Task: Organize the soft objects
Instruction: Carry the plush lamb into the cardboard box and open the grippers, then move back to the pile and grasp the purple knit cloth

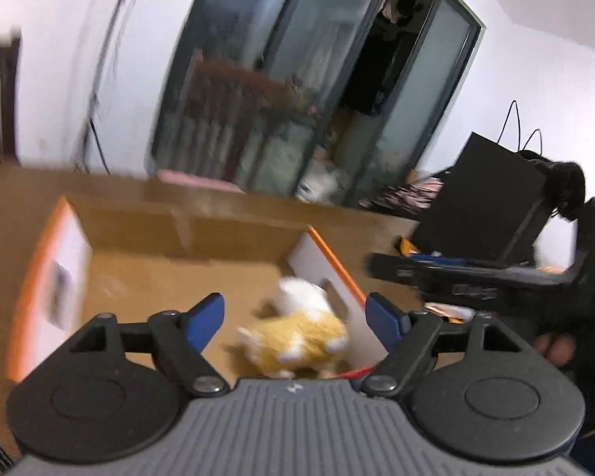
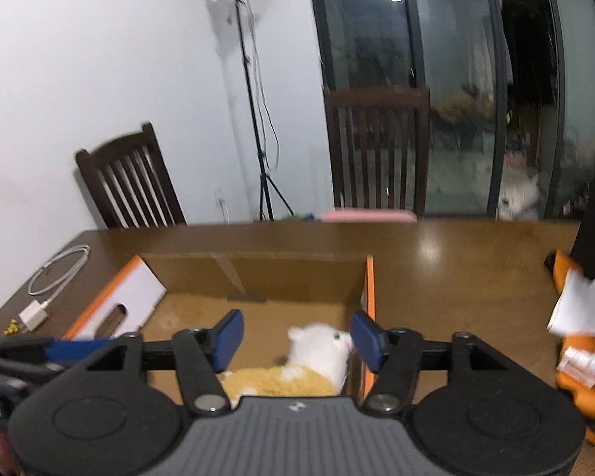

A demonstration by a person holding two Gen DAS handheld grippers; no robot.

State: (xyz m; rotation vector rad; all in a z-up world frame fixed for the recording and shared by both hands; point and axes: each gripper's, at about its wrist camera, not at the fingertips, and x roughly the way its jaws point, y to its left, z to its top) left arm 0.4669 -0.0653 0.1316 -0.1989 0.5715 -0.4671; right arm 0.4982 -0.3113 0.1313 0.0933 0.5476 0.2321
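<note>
Left gripper (image 1: 293,317) jaws apart | plush alpaca (image 2: 309,361) in cardboard box (image 2: 258,273)

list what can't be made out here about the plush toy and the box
- Plush toy: in the right wrist view its rear is hidden by the tongs' body; in the left wrist view motion blur smears its face.
- Cardboard box: the near wall is hidden by the tongs in both views.
- Box's white label: too blurred to read.

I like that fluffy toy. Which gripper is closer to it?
Hard to tell; perhaps right. The plush toy lies in the box, just past the right gripper; the left gripper hovers similarly near, jaws open.
</note>
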